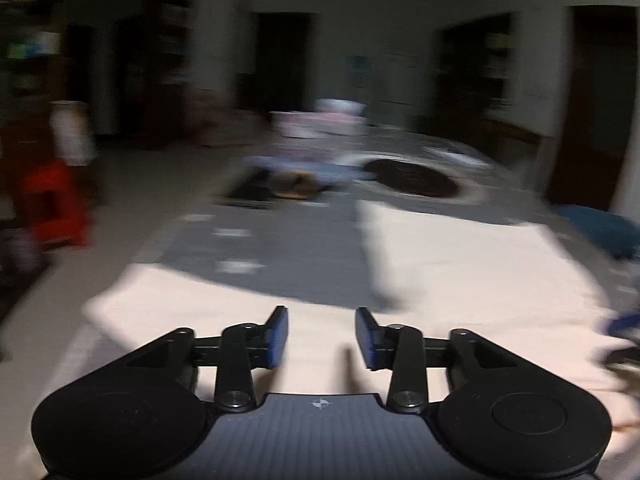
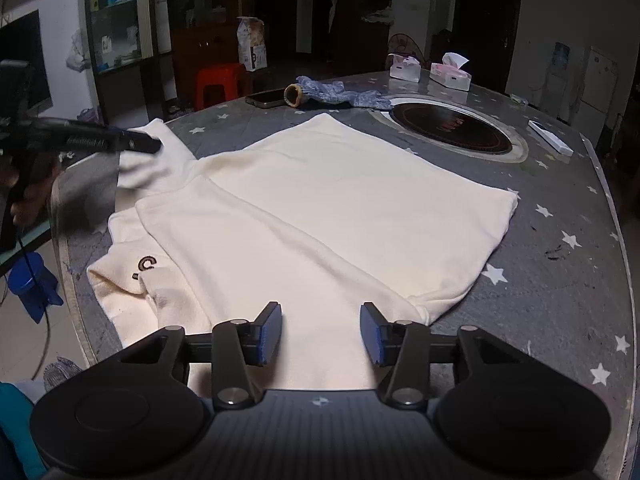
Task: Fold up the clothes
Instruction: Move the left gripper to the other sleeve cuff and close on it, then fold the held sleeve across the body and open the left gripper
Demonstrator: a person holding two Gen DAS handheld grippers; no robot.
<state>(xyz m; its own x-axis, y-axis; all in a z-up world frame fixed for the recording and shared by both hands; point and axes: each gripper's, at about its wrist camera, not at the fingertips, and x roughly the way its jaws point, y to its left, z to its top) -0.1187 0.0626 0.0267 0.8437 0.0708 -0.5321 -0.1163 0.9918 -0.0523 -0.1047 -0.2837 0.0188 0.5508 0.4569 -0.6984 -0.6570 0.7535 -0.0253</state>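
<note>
Cream shirt [image 2: 320,208] flat on starred table [image 2: 560,280], dark letter near collar, both claws [image 1: 321,336] [image 2: 321,334] wide, empty.

A dim home dining room. The round bench [image 2: 560,280] wears a star-print cover around a built-in hotplate [image 2: 450,128]. Beyond the hotplate sit tissue boxes [image 2: 450,74], a glass-door cabinet [image 2: 120,20] and a red stool [image 2: 220,82].

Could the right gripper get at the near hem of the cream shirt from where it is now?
Probably yes. The right gripper is open, empty and just above the cream shirt at its near edge, with nothing in between.
</note>
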